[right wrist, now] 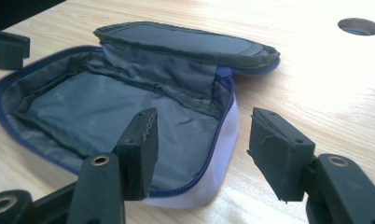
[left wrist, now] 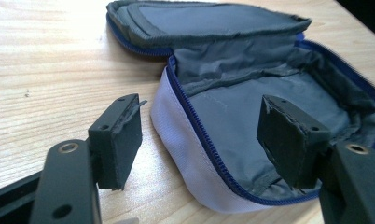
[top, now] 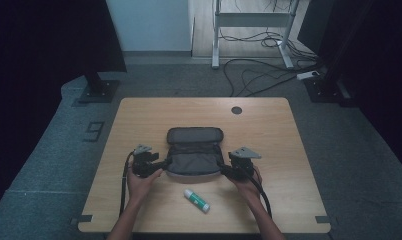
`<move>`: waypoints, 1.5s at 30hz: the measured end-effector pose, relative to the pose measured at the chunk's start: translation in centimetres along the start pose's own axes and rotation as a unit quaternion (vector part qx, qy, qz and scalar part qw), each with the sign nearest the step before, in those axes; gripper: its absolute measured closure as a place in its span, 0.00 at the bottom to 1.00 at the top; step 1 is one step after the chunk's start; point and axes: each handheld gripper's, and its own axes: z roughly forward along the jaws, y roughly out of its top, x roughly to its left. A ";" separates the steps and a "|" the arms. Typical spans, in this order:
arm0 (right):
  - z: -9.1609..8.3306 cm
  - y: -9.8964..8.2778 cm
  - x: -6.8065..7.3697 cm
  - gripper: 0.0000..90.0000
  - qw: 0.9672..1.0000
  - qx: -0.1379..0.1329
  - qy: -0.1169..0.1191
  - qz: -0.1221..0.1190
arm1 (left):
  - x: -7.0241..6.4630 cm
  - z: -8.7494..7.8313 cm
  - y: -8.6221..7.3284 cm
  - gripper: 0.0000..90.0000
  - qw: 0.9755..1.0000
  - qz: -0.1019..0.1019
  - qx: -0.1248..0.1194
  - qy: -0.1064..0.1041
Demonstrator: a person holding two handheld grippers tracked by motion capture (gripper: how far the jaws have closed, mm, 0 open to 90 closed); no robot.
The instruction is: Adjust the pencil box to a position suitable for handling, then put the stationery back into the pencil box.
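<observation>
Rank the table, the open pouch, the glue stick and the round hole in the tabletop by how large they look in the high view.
1. Table.
2. Open pouch, zipped open with its lid folded back.
3. Glue stick, lying in front of the pouch.
4. Round hole, the smallest, though it lies farther from the camera than the glue stick.

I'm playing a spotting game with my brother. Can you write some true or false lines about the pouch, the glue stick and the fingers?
1. The pouch lies unzipped with its lid flipped back. True.
2. The glue stick is inside the pouch. False: it lies on the table, nearer the person than the pouch.
3. The left gripper has its fingers apart, on either side of the pouch's rim. True.
4. The right gripper is clamped on the zip. False: its fingers stand apart, pinching nothing.
5. The pouch's zip is blue. True.
</observation>
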 end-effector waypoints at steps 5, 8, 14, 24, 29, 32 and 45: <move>-0.6 -0.5 0.6 0.47 1.000 -0.002 0.018 -0.009 | 0.1 -1.2 -0.2 0.33 1.000 0.000 -0.010 -0.006; -1.0 -0.8 1.1 0.47 0.999 -0.005 0.029 -0.016 | 0.4 -1.9 -0.5 0.33 1.000 -0.003 -0.016 -0.013; -1.7 -1.4 2.0 0.47 0.999 -0.001 0.046 -0.023 | 1.1 -3.4 -1.9 0.35 1.000 -0.008 -0.019 -0.011; -3.0 -3.1 3.7 0.47 0.996 0.010 0.078 -0.042 | 1.9 -4.4 -4.6 0.35 1.000 -0.008 -0.005 -0.004; -3.4 -4.1 4.4 0.47 0.994 0.018 0.091 -0.052 | 2.3 -4.2 -5.4 0.36 1.000 -0.012 0.006 -0.005; -3.5 -4.6 4.7 0.46 0.994 0.024 0.095 -0.053 | 2.5 -4.4 -5.6 0.36 1.000 -0.017 0.002 -0.005; -3.9 -5.6 6.5 0.47 0.990 0.028 0.117 -0.073 | 2.8 -4.9 -5.9 0.36 1.000 -0.019 -0.005 -0.003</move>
